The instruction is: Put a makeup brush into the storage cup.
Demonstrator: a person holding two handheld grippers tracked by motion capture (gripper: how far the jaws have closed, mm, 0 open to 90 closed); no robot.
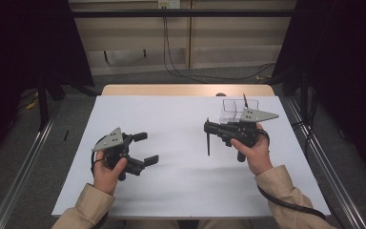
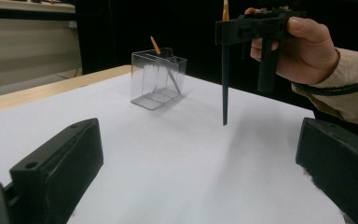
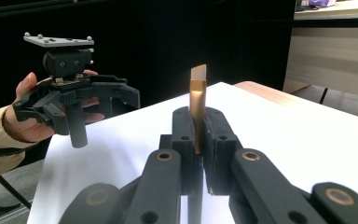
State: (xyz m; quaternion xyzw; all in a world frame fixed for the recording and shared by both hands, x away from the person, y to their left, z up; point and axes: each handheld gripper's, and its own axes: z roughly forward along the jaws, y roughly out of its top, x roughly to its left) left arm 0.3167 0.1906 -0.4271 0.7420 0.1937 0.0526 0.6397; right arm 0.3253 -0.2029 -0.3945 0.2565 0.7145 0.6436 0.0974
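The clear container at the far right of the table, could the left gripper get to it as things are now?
Probably yes. The left gripper is open and holds nothing, with bare table ahead, though the right gripper holding its brush hangs beside the clear container.

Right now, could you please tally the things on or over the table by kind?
Paintbrushes: 2, one clamped upright in the right gripper, one leaning in the container
Clear plastic container: 1
Grippers: 2, counting the open left gripper
Total: 5
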